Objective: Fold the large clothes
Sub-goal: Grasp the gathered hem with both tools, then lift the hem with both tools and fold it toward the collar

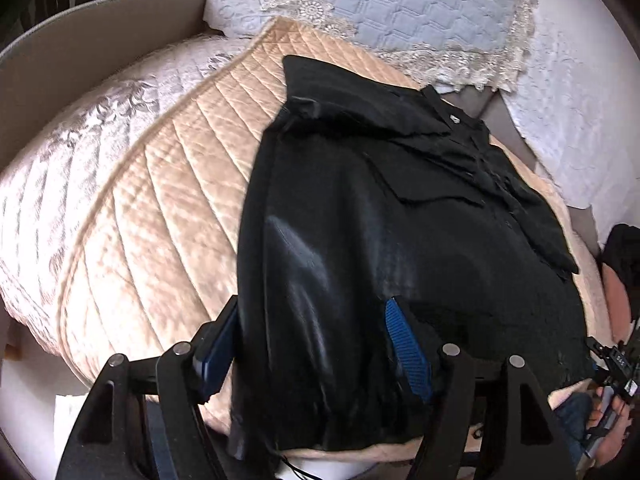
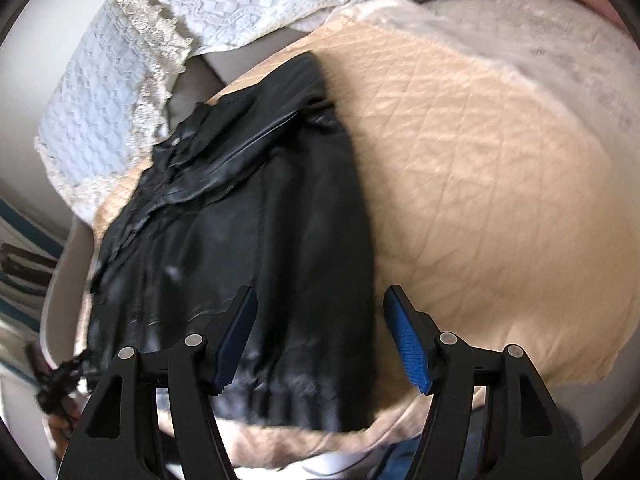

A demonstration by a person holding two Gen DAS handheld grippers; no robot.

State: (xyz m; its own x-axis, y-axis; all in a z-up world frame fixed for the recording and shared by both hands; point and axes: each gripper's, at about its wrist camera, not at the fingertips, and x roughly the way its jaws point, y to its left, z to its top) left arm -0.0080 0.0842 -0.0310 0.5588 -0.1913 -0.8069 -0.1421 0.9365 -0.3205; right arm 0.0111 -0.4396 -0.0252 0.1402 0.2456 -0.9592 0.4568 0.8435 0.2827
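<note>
Both tongs, left and right, gape released over the near hem of your black jacket, which lies on the beige quilt with sides seemingly folded in, so the hem-to-collar fold is likely left.

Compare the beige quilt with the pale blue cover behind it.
The beige quilt is shiny satin stitched in diamonds; the blue cover is matte with a blocky raised pattern. The blue cover has a lace border; the quilt's edge is plain. The black jacket lies on the quilt, while nothing rests on the visible part of the cover. Both are quilted and pale.
</note>
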